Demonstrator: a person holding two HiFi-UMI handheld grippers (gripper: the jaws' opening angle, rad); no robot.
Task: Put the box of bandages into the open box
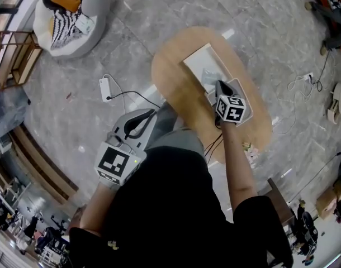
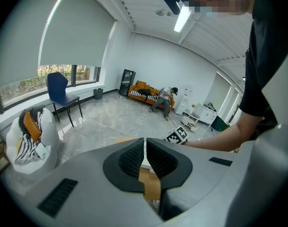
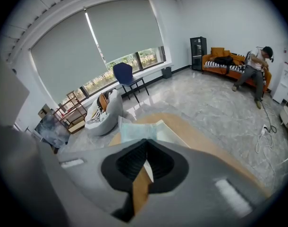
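A white open box (image 1: 199, 57) lies on the far half of an oval wooden table (image 1: 176, 88). A pale blue-green box of bandages (image 3: 134, 130) shows just beyond my right jaws, against the white open box (image 3: 170, 131); whether it rests inside I cannot tell. In the head view it is a greyish patch (image 1: 211, 74). My right gripper (image 1: 219, 84) hovers at the box's near edge, shut and empty (image 3: 147, 140). My left gripper (image 1: 154, 111) hangs off the table's left side by my body, jaws shut on nothing (image 2: 145, 138).
A white cushioned seat with a striped cloth (image 1: 70, 15) stands on the floor at far left. A power strip (image 1: 105, 88) with its cable lies left of the table. A blue chair (image 3: 127, 77) stands by the window. A person sits on an orange sofa (image 3: 229, 63).
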